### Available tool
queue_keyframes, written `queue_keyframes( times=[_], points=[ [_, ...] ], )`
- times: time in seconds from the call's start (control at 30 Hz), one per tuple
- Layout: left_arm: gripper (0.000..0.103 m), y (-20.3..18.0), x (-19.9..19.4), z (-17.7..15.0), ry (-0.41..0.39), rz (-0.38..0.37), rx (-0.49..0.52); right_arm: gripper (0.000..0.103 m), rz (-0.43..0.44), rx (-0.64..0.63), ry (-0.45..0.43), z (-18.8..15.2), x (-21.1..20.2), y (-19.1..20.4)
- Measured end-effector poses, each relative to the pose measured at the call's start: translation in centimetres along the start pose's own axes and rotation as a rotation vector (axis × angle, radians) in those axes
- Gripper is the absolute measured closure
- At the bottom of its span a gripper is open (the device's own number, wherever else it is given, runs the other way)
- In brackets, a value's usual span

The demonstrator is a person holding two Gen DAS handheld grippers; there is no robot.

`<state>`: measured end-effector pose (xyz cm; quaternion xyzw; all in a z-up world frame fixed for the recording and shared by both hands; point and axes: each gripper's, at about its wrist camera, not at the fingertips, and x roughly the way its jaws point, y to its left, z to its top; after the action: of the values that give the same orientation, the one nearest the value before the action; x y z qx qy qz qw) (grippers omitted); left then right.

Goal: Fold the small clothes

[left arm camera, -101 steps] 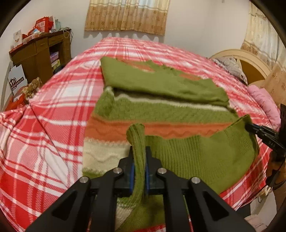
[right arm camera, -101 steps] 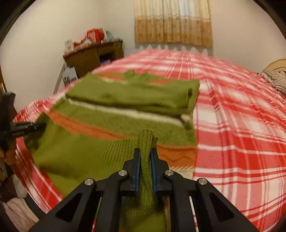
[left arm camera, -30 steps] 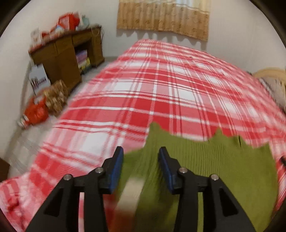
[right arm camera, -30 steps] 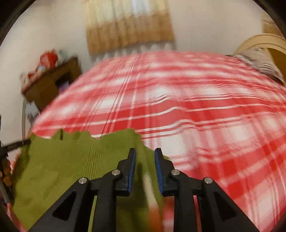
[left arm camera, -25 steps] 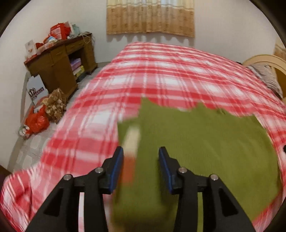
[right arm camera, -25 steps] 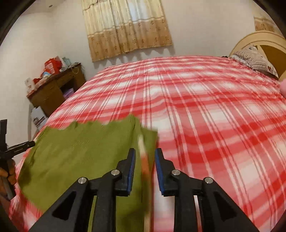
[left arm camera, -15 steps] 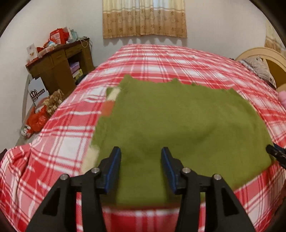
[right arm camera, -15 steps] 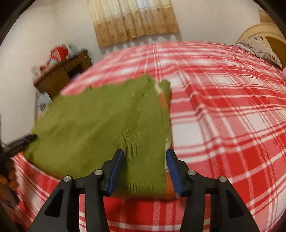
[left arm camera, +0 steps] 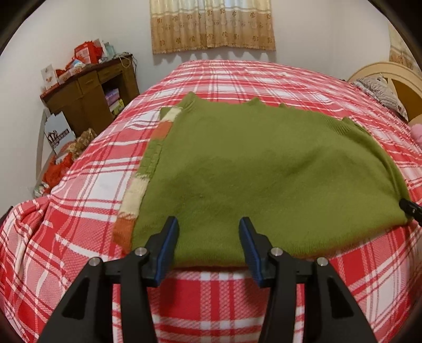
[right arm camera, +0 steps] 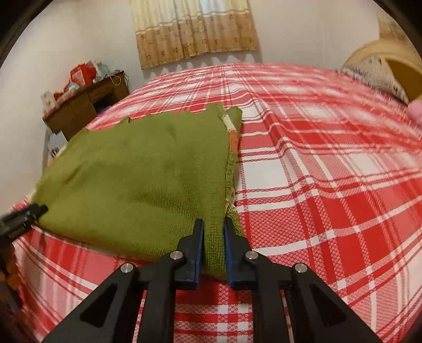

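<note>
A green knitted sweater (left arm camera: 277,168) lies folded on the red plaid bed (left arm camera: 87,190), with orange and cream stripes showing along its left edge. My left gripper (left arm camera: 209,234) is open and straddles the sweater's near edge; its pads do not press the cloth. In the right wrist view the sweater (right arm camera: 137,179) fills the left half. My right gripper (right arm camera: 214,232) is closing, its jaws narrow, with the sweater's near right corner pinched between the pads. Each gripper's tip shows at the edge of the other's view: right gripper (left arm camera: 410,208), left gripper (right arm camera: 26,213).
A brown wooden desk (left arm camera: 87,95) piled with boxes stands left of the bed, with bags on the floor (left arm camera: 58,163) beside it. A curved headboard (left arm camera: 390,76) and a pillow (left arm camera: 379,92) are at the far right. A curtain (left arm camera: 211,23) hangs behind.
Both grippers let go of the sweater's folded-over half and drew back to its near edge. The left jaws widened. The right jaws opened, then narrowed on the near right corner.
</note>
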<state>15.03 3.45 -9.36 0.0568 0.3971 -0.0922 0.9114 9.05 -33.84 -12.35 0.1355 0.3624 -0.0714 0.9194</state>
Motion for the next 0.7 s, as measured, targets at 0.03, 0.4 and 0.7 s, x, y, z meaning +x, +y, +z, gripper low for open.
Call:
queue_keyframes(
  times=[0.03, 0.4, 0.7],
  points=[
    [0.051, 0.3, -0.4, 0.0, -0.001, -0.009, -0.004, 0.088, 0.012, 0.040, -0.003, 0.1, -0.5, -0.4],
    [0.039, 4.9, -1.0, 1.0, -0.077, 0.040, -0.243, 0.084, 0.114, -0.290, -0.187, 1.6, -3.1, 12.2],
    [0.031, 5.3, 2.3, -0.1, -0.004, -0.003, -0.369, 0.083, 0.201, -0.255, -0.002, 1.1, 6.5, 17.4]
  ],
)
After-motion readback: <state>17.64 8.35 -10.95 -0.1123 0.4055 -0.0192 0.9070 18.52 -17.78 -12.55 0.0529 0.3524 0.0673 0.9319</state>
